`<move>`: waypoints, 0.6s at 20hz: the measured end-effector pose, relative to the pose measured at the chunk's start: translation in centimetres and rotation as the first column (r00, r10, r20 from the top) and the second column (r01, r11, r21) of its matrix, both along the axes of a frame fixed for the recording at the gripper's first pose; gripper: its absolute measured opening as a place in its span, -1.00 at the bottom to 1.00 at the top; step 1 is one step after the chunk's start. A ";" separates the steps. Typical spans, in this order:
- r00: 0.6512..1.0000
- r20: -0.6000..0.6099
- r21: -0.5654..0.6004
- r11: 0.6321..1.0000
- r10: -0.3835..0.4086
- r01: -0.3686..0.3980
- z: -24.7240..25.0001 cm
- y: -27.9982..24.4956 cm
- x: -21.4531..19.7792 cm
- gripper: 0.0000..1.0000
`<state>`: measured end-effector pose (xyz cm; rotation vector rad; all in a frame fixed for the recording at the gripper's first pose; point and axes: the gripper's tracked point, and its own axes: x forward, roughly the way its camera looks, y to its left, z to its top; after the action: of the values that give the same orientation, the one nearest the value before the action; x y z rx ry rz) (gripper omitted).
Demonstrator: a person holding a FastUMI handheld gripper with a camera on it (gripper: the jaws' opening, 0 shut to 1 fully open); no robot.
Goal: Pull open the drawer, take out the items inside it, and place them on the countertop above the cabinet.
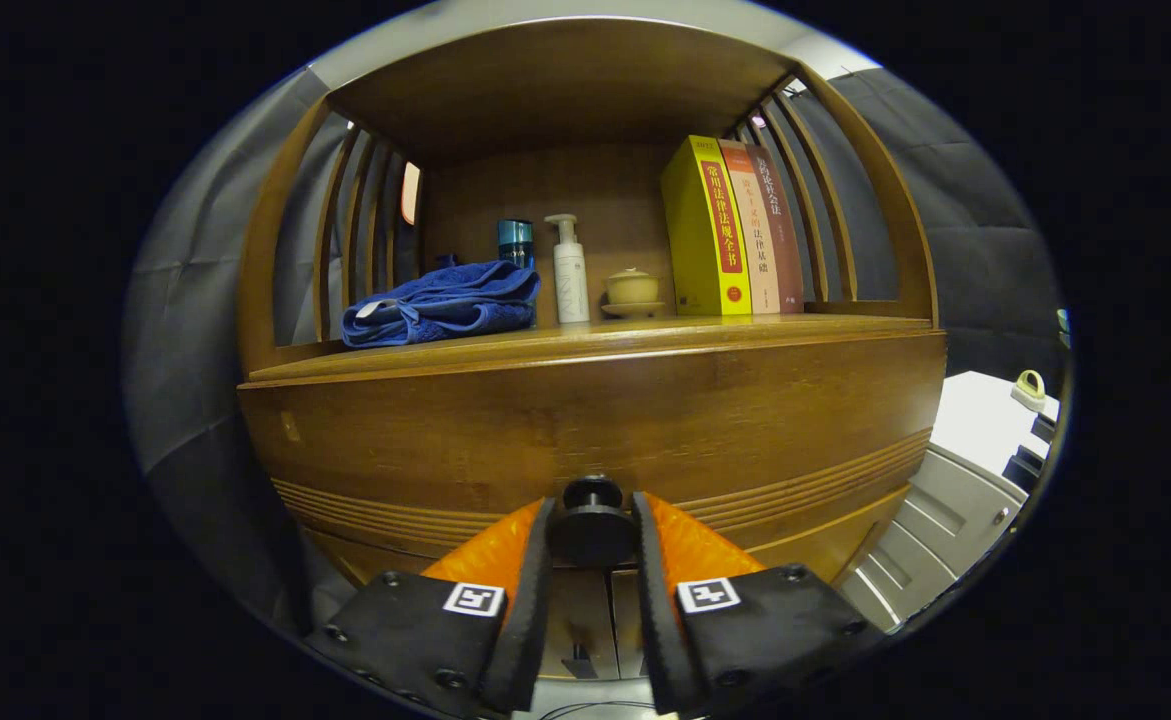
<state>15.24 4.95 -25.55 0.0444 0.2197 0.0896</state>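
Now the jaws clamp the drawer knob [591, 522], drawer front [585, 420] closed.

Towel [442, 303], bottle [571, 270], cup [632, 290] and books [730, 228] crowd the countertop [585, 338]; bare wood remains along its front edge, while gripper [591, 530] fingers clamp the drawer knob [591, 522].

Staged home-style booth, not a real room: wooden cabinet [585, 420] with slatted shelf nook, folded blue towel [442, 302] at 10 o'clock, pump bottle [571, 270], lidded teacup [632, 288], books [730, 230] at 1 o'clock. Grey cloth wall [195, 330] behind.
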 end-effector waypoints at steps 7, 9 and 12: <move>1.000 0.008 -0.007 1.000 0.001 -0.001 0.1 -0.6 -3.5 -0.17; 1.000 -0.003 -0.003 1.000 0.002 -0.002 0.2 -0.7 -4.8 -0.17; 1.000 -0.014 0.002 1.000 0.010 -0.010 0.3 -0.9 -6.7 -0.17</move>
<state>8.51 4.00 -25.29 0.0459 0.2340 0.0998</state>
